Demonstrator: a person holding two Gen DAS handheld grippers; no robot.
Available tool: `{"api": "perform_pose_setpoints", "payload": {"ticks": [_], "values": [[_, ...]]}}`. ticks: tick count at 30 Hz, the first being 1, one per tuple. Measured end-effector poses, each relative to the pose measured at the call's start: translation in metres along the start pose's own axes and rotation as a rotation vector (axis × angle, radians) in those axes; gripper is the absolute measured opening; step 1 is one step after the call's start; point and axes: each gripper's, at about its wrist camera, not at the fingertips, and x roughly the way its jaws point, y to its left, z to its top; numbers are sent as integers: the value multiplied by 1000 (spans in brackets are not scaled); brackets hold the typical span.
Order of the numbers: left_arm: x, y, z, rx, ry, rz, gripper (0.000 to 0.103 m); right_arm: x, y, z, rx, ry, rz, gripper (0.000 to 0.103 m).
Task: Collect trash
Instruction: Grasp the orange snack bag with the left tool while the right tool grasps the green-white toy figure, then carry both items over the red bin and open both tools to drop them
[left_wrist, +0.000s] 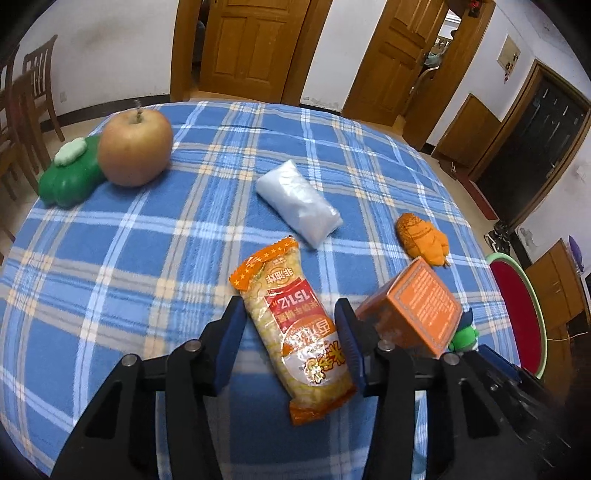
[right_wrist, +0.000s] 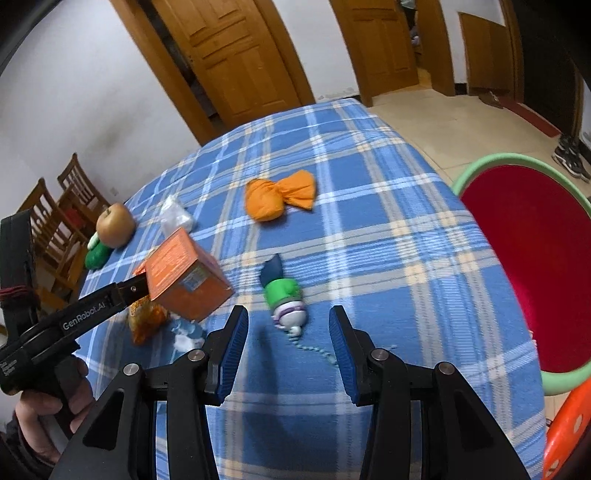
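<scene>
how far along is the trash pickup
Nothing looks binned yet: the visible part of the red bin is bare. In hand: the left gripper straddles the snack packet; whether it grips is unclear. The right gripper is open, empty. Left: orange box, white bag.
</scene>
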Motion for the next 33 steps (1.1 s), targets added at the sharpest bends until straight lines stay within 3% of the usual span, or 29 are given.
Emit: {"api": "perform_pose_setpoints", "payload": {"ticks": [4, 6, 10, 20, 33], "values": [[-10, 6, -7, -5, -5, -2, 50, 3, 12, -3, -54, -14, -19, 46], [-16, 8, -11, -10, -8, -5, 50, 5, 16, -3, -76, -23, -41, 41], [-30, 9, -15, -15, -29, -14, 50, 6, 16, -5, -90, -34, -78, 18], [-60, -9, -25, 39, -64, -32, 50, -23, 4, -18, -15, -74, -29, 17], [-75, -66, -28, 150, -73, -126, 50, -86, -41, -27, 112, -167, -21, 17]]}}
